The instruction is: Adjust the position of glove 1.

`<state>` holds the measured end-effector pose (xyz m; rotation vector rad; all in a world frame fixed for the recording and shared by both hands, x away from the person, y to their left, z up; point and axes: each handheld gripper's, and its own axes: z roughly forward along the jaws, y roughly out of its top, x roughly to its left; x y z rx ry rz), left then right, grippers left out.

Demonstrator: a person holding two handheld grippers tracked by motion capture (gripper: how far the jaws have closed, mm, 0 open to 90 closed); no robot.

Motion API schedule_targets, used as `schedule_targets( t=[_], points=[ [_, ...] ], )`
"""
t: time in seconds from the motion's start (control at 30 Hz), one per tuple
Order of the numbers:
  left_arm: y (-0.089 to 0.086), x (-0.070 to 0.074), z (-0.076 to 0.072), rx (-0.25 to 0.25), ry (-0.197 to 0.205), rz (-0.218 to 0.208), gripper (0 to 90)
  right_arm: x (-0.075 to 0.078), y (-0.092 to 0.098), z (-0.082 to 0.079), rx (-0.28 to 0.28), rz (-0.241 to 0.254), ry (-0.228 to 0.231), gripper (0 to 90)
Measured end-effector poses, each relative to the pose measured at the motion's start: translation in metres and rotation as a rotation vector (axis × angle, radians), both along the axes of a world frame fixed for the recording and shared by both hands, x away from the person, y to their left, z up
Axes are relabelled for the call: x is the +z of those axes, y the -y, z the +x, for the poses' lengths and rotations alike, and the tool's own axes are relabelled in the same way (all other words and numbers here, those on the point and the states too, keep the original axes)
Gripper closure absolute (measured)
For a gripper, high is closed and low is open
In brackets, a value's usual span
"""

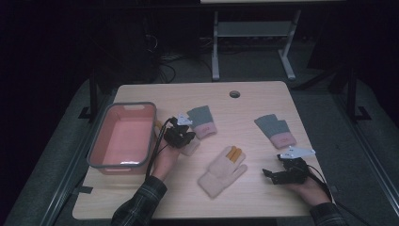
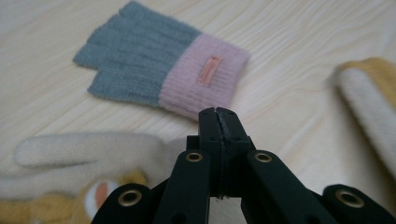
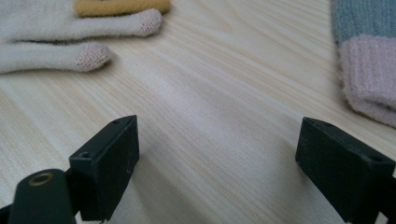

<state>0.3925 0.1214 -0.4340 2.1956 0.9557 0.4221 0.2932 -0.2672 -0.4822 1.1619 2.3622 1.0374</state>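
On grey-pink glove (image 2: 161, 72), small orange label (image 2: 209, 70), writing unreadable

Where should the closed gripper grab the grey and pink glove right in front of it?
Probably the pink cuff of the grey and pink glove: its thick edge faces the left gripper. Open the shut jaws, come in low, and pinch that edge.

Overhead view, two close tool views

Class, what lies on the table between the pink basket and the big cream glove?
In the high view, the left gripper sits between pink basket and cream glove.
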Motion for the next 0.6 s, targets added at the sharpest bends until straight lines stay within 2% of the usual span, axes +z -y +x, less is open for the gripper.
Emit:
schedule_targets(
  t=[0.03, 0.07, 0.1, 0.13, 0.17, 0.37, 0.47, 0.6],
  points=[
    [0.000, -0.004, 0.003, 0.005, -0.009, 0.020, 89.2, 0.000, 0.000, 0.000, 0.000, 0.000, 0.000, 12.9],
    [0.000, -0.004, 0.003, 0.005, -0.009, 0.020, 89.3, 0.000, 0.000, 0.000, 0.000, 0.000, 0.000, 12.9],
    [0.002, -0.012, 0.006, 0.003, -0.039, 0.053, 89.4, 0.000, 0.000, 0.000, 0.000, 0.000, 0.000, 12.9],
    [0.002, -0.012, 0.006, 0.003, -0.039, 0.053, 89.5, 0.000, 0.000, 0.000, 0.000, 0.000, 0.000, 12.9],
    [0.004, -0.019, 0.006, -0.004, -0.062, 0.065, 89.5, 0.000, 0.000, 0.000, 0.000, 0.000, 0.000, 12.9],
    [0.006, -0.019, -0.002, -0.031, -0.065, 0.064, 89.7, 0.000, 0.000, 0.000, 0.000, 0.000, 0.000, 12.9],
    [0.007, -0.018, -0.012, -0.060, -0.085, 0.062, 89.7, 0.000, 0.000, 0.000, 0.000, 0.000, 0.000, 12.9],
    [0.005, -0.018, -0.020, -0.074, -0.100, 0.051, 89.7, 0.000, 0.000, 0.000, 0.001, 0.000, 0.000, 12.9]
  ],
)
